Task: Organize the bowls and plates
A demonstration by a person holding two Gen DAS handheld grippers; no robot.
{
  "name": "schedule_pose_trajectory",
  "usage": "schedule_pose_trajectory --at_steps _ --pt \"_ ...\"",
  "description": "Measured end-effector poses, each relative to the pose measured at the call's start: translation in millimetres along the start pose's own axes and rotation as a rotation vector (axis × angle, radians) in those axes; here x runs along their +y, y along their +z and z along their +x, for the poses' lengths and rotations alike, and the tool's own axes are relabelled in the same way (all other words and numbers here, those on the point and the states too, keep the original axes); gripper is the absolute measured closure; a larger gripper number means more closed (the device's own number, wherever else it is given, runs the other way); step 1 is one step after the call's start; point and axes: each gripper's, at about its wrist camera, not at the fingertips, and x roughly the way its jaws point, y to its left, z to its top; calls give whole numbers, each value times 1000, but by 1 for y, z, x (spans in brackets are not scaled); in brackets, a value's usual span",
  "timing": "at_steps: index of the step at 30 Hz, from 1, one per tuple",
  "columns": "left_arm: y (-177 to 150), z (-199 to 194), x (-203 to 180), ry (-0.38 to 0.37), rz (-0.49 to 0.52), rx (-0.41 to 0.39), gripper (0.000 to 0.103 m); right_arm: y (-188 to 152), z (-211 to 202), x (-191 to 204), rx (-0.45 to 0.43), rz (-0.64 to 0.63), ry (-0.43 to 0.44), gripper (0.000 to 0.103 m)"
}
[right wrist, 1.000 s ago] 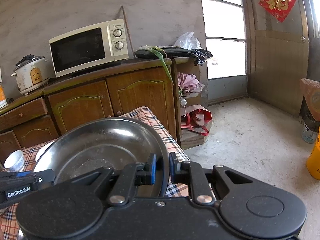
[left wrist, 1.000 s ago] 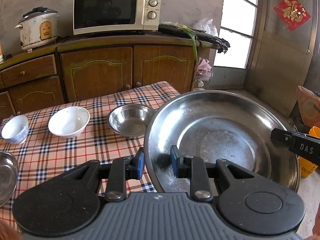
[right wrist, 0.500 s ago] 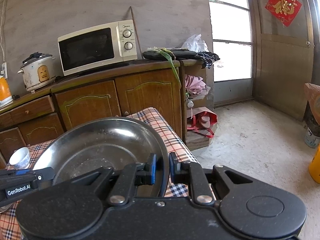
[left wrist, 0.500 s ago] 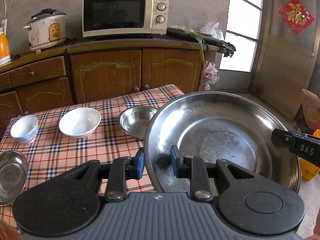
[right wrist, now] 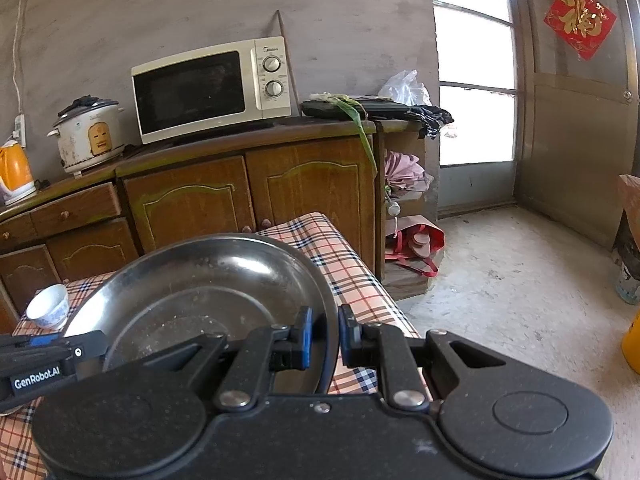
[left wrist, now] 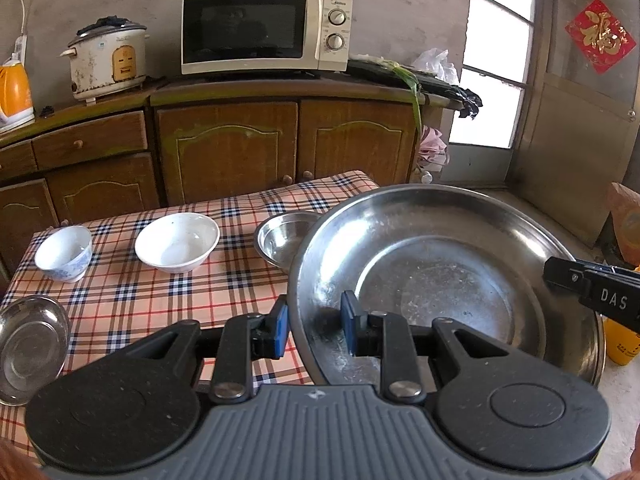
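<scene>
A large steel basin [left wrist: 440, 264] is held up at the right end of the plaid-covered table [left wrist: 160, 300], partly over the floor. My left gripper [left wrist: 312, 320] is shut on its near left rim. My right gripper [right wrist: 324, 328] is shut on the opposite rim of the basin [right wrist: 208, 280]. On the table stand a white bowl [left wrist: 177, 242], a small blue-and-white bowl [left wrist: 64, 252] and a small steel bowl [left wrist: 280, 236], which the basin partly hides. A shallow steel dish [left wrist: 30, 344] lies at the near left.
Behind the table runs a wooden cabinet [left wrist: 228, 148] bearing a microwave [left wrist: 264, 30], a rice cooker [left wrist: 106, 60] and an orange kettle [left wrist: 14, 88]. To the right are concrete floor [right wrist: 520, 280], a door and a yellow container [left wrist: 620, 344].
Both grippers keep their hold on the basin. The views have drifted slightly, so the table items sit further right and the steel dish at the left shows more.
</scene>
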Motion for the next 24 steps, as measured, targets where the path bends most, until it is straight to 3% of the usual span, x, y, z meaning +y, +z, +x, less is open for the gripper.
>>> schedule_pose_trajectory --at_steps 24 --pt "-12 -10 25 66 -19 -2 76 -13 3 32 25 -49 54 84"
